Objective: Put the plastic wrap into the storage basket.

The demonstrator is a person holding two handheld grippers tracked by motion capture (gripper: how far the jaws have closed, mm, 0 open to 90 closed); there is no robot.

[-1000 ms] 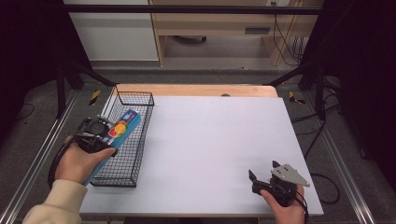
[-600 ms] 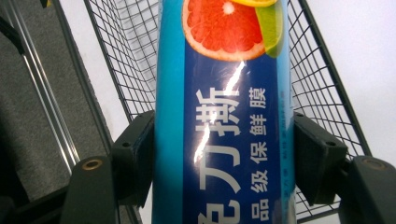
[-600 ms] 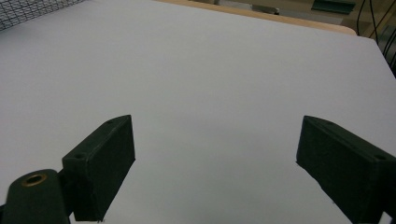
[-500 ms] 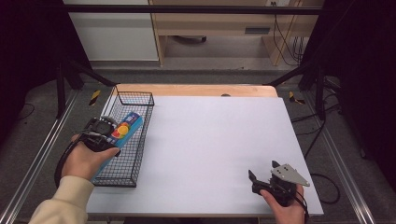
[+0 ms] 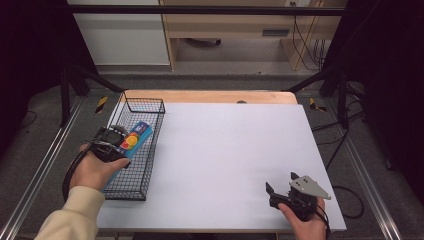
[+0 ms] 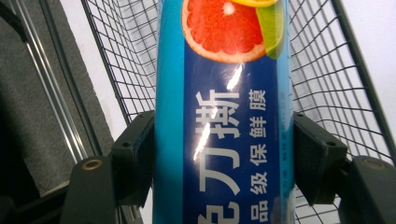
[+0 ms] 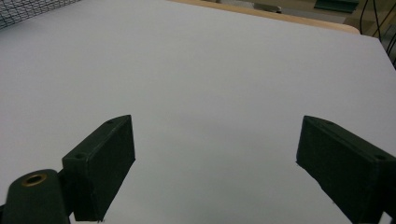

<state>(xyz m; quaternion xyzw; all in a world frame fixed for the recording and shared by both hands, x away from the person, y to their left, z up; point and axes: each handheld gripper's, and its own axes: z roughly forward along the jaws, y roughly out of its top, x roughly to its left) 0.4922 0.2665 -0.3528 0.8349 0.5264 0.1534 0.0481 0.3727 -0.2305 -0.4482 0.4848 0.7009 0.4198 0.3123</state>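
Left claw [image 6: 224,154] clamped across cling-film box [image 6: 224,116] over wire basket [image 5: 150,107], long axis along basket. Right claw [image 7: 215,163] apart above bare worktop [image 5: 230,150].

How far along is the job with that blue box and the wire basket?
Done: the left gripper is shut on the blue box, its jaws pressing both long sides. In hand: in the high view the box sits over the wire basket; whether it rests on the mesh or is lifted cannot be told. Left: probably finishing the move. The right gripper waits open over the white table.
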